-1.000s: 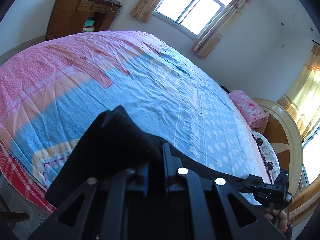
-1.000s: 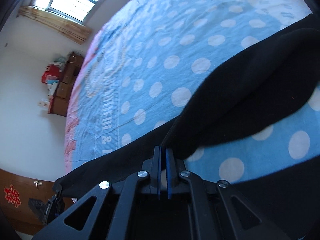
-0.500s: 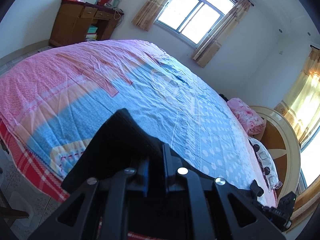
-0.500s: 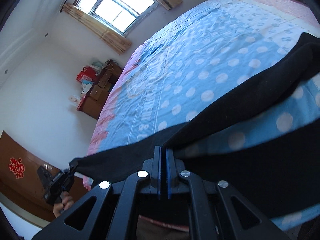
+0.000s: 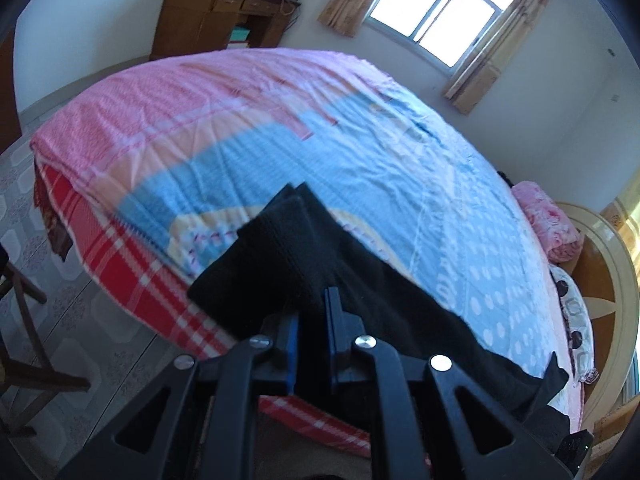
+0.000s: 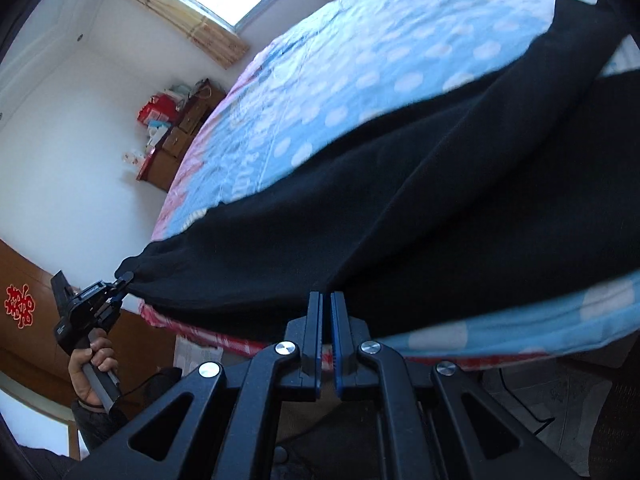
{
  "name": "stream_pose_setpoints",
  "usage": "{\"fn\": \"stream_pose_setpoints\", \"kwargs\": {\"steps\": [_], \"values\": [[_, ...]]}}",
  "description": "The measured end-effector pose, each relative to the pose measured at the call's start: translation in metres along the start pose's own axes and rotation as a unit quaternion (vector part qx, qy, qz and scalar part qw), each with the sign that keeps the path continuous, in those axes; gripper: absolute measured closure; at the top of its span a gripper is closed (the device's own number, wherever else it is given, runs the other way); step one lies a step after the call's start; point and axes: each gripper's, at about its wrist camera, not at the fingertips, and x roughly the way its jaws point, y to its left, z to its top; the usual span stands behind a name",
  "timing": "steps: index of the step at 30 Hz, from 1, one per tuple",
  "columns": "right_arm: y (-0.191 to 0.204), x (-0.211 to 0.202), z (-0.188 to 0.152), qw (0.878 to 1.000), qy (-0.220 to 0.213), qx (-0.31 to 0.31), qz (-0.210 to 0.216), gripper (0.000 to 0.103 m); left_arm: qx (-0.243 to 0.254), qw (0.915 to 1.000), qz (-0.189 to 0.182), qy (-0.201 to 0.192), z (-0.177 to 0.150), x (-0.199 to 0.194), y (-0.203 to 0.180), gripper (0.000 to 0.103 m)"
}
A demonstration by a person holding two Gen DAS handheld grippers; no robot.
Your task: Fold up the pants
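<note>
Black pants [image 5: 304,264] hang stretched between my two grippers along the near edge of the bed. My left gripper [image 5: 314,312] is shut on one end of the pants, and the cuff corner sticks up beyond its fingers. In the right wrist view the pants [image 6: 400,200] span the frame, sagging onto the bedspread at the right. My right gripper [image 6: 326,300] is shut on the fabric edge. The left gripper also shows in the right wrist view [image 6: 122,280], pinching the far corner, held by a hand.
The bed has a pink and blue dotted bedspread [image 5: 360,152] with a red plaid side [image 5: 128,264]. A wooden desk [image 5: 216,16] stands at the far wall near a window [image 5: 436,8]. Pink pillows [image 5: 548,216] and a round headboard [image 5: 608,280] are at the right. Tiled floor [image 5: 80,320] lies at the left.
Both grippers have pulled back from the bed toward its near edge, lifting and stretching the pants between them. More floor and the bed's side now show.
</note>
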Motion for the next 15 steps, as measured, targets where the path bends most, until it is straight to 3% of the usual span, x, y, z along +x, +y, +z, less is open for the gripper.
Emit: {"fn": "stream_pose_setpoints", "kwargs": {"steps": [3,8,12,13,15], "values": [[-0.001,0.012,-0.009,1.0,0.02,-0.014,-0.015,0.099,-0.007,0.9994,0.03,0.017,-0.006,0.008,0.008,0.091],[-0.007,0.027,-0.015,0.999,0.049,-0.009,-0.009,0.099,-0.022,0.9981,0.045,0.035,-0.01,0.015,0.019,0.087],[0.001,0.0,-0.005,0.999,-0.001,-0.026,0.023,0.099,-0.013,0.9973,0.065,0.031,-0.009,0.008,0.018,0.081],[0.0,-0.009,-0.002,0.999,-0.018,-0.023,0.031,0.099,-0.016,0.9969,0.071,0.029,-0.008,0.006,0.019,0.075],[-0.004,-0.021,0.005,0.998,-0.044,-0.016,0.036,0.098,-0.027,0.9933,0.112,0.009,-0.005,-0.005,0.024,0.071]]}}
